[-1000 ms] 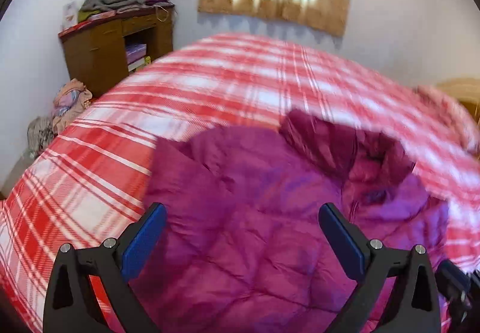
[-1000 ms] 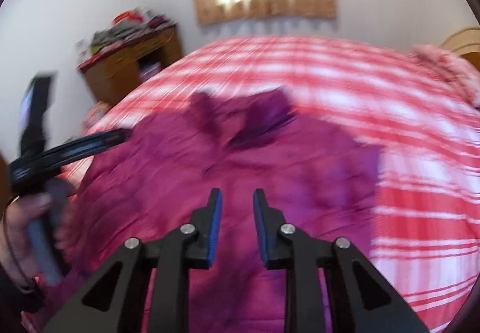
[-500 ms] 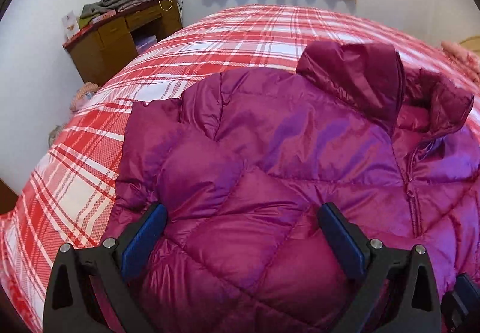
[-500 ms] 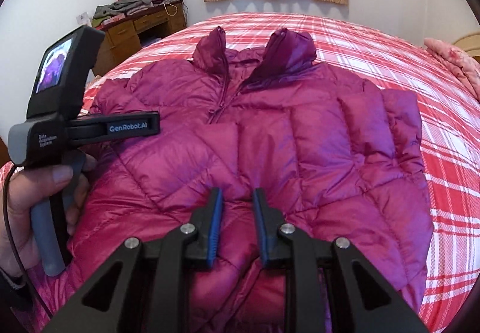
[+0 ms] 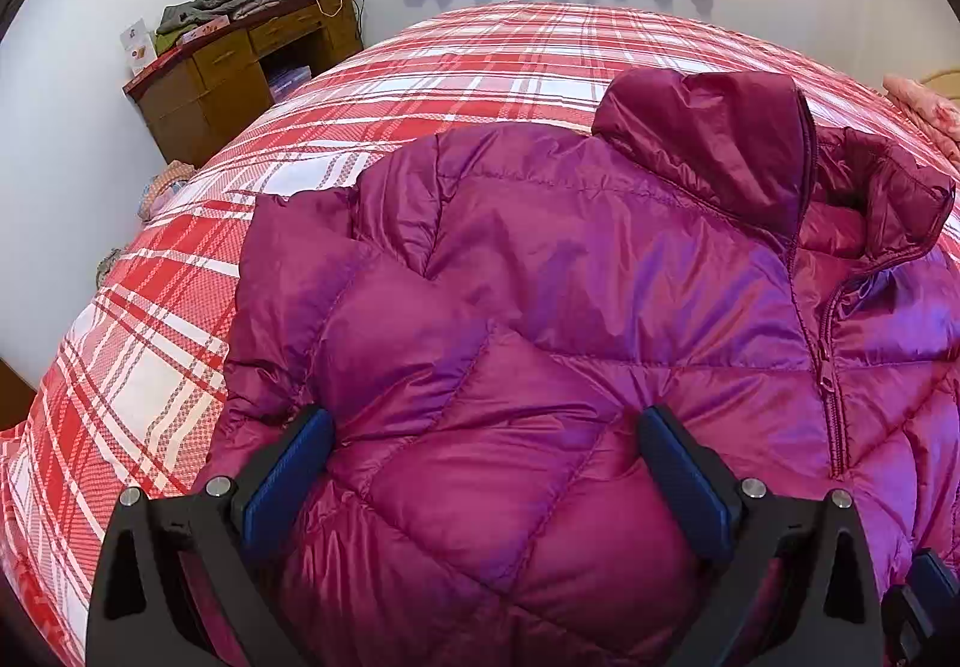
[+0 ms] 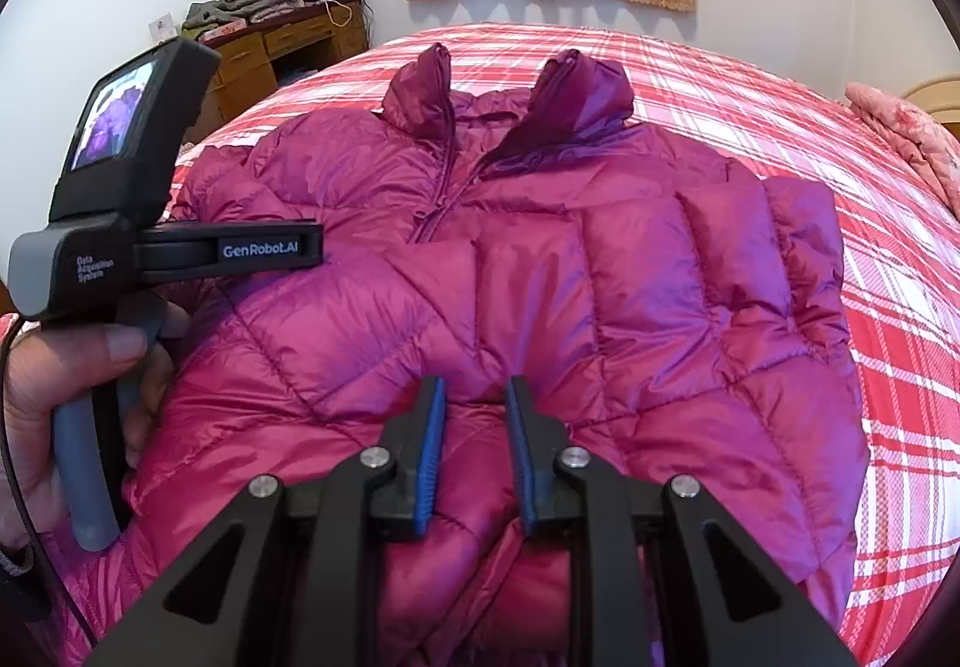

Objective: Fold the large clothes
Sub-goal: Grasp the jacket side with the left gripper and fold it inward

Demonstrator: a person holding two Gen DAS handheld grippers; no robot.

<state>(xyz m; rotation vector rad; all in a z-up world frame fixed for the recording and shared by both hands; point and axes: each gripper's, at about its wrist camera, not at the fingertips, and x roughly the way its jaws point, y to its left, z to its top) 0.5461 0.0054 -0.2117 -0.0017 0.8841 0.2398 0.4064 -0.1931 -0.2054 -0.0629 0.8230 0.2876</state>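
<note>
A magenta puffer jacket (image 6: 600,295) lies spread front-up on the red plaid bed (image 6: 888,307), collar toward twelve o'clock and zip partly open. The left gripper (image 5: 483,448) stands wide, its blue pads (image 5: 288,475) set on either side of a quilted bulge near the jacket's sleeve without pinching it. The right gripper (image 6: 475,445) is narrow, with a fold of jacket fabric between its pads; whether they press on it I cannot tell. A hand (image 6: 54,385) at nine o'clock grasps the left gripper's handle.

A magenta puffer jacket (image 6: 540,271) is lying spread, collar far, across the red plaid bed (image 6: 888,307); pink bedding (image 6: 900,126) is resting right of it.
</note>
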